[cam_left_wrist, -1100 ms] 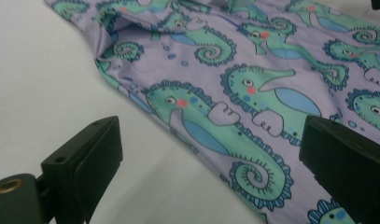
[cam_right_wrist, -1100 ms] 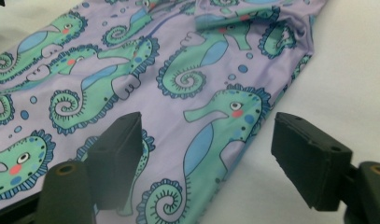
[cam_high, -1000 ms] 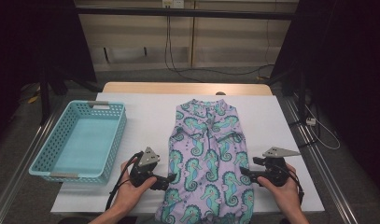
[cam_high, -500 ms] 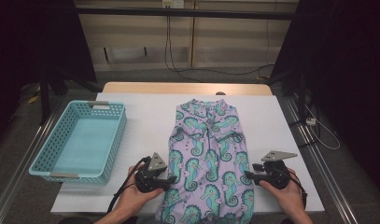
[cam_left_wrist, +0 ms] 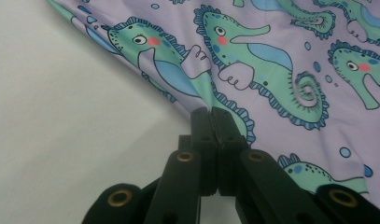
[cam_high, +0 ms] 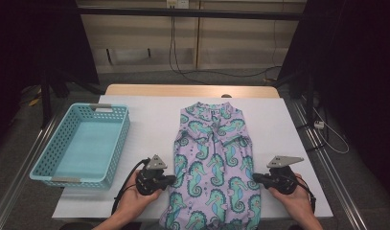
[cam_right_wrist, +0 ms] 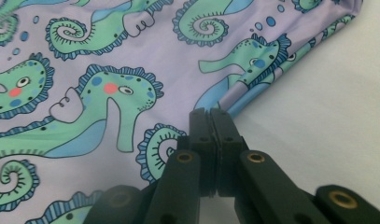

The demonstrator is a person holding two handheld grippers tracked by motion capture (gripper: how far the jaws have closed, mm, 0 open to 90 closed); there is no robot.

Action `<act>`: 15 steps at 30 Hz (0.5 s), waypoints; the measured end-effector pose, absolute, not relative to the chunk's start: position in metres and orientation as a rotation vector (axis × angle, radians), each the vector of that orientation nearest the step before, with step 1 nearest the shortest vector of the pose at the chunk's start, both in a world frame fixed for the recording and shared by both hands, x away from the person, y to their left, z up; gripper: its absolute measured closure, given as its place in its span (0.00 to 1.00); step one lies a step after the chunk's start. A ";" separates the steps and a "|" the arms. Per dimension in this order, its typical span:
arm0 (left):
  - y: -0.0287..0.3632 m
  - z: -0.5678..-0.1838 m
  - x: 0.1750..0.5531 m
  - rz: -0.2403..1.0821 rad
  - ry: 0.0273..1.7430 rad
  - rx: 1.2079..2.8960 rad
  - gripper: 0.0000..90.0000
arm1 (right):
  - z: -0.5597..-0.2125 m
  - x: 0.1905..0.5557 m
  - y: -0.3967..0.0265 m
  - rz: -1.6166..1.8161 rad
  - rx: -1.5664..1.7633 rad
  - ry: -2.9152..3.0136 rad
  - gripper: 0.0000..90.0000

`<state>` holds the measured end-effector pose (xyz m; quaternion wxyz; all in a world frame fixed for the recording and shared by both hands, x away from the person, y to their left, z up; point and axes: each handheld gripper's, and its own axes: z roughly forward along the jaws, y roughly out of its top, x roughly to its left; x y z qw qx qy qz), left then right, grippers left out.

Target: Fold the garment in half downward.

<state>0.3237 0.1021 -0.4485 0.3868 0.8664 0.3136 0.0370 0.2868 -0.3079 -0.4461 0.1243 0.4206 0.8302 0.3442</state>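
A lilac garment point(cam_high: 212, 153) printed with green seahorses lies flat on the white table point(cam_high: 149, 115), collar at the far end. My left gripper point(cam_high: 172, 179) is at its left side edge, near the hem. In the left gripper view the garment point(cam_left_wrist: 271, 56) has its edge pinched between the closed jaws of the left gripper point(cam_left_wrist: 211, 112). My right gripper point(cam_high: 255, 177) is at the opposite side edge. In the right gripper view the right gripper point(cam_right_wrist: 210, 114) grips the garment point(cam_right_wrist: 108, 56) at its border. Both pairs of jaws have just been closing onto the fabric.
A teal plastic basket point(cam_high: 82, 143) with nothing in it stands on the left part of the table. Cables point(cam_high: 192, 72) trail across the floor beyond the far edge. Bare white table surface lies on both sides of the garment.
Both grippers' jaws have closed onto the garment's side edges. The left hand has shifted slightly toward the fabric; the right hand has kept still.
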 end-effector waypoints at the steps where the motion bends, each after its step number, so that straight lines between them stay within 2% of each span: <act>1: 0.104 -0.448 0.323 0.085 0.801 2.197 0.99 | -0.446 0.286 -0.308 1.008 1.220 2.423 0.99; 15: 0.123 -0.438 0.298 0.029 0.765 2.194 0.99 | -0.442 0.260 -0.302 1.071 1.099 2.509 0.99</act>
